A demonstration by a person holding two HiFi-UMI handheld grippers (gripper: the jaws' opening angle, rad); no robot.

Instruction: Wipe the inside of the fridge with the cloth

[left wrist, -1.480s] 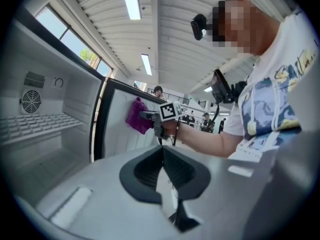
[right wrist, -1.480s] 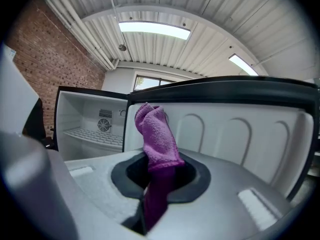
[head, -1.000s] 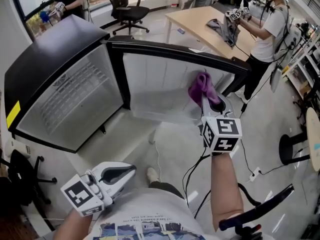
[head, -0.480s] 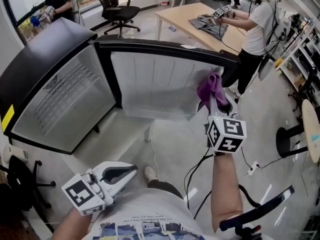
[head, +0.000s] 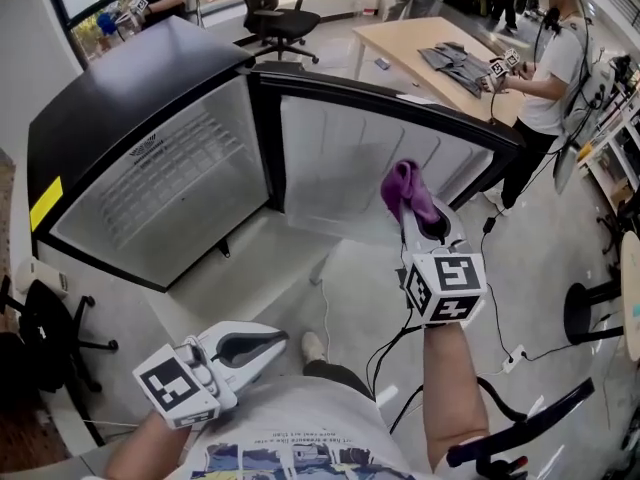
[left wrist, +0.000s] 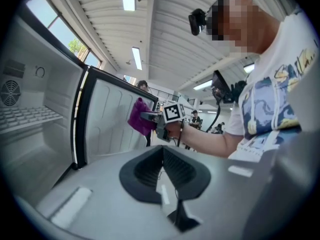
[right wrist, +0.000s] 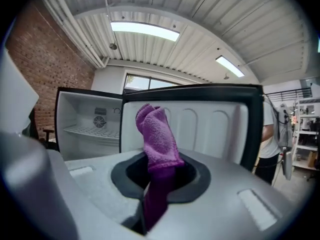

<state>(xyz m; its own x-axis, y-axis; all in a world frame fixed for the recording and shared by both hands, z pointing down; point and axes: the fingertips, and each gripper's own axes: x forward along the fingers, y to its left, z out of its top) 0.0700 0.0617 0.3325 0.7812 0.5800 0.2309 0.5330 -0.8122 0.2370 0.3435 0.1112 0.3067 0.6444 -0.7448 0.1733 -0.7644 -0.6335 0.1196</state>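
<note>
Head view. Shows the black fridge [head: 110,108] at 10 o'clock with its compartment open. The door [head: 340,168] stands wide toward 1 o'clock, white liner facing the camera. Finds the right gripper [head: 412,211] just right of centre, clamped on the purple cloth [head: 405,188]. The cloth is bunched above the jaw tips, in front of the door liner; contact with the liner cannot be told. Finds the left gripper [head: 272,340] at 7 o'clock, low beside the torso and well apart from the fridge.

Left gripper view. Shows the jaws together with nothing between them. Beyond, at 11 o'clock, shows the right gripper with the cloth before the door liner. Notes a wire shelf [left wrist: 25,115] inside the compartment at 9 o'clock.

Right gripper view. Shows the jaws closed on the cloth, lower part pinched between the pads, upper part standing upright above them. Behind, shows the door liner from 12 to 2 o'clock and the compartment with a fan [right wrist: 99,122] at 9 o'clock.
</note>
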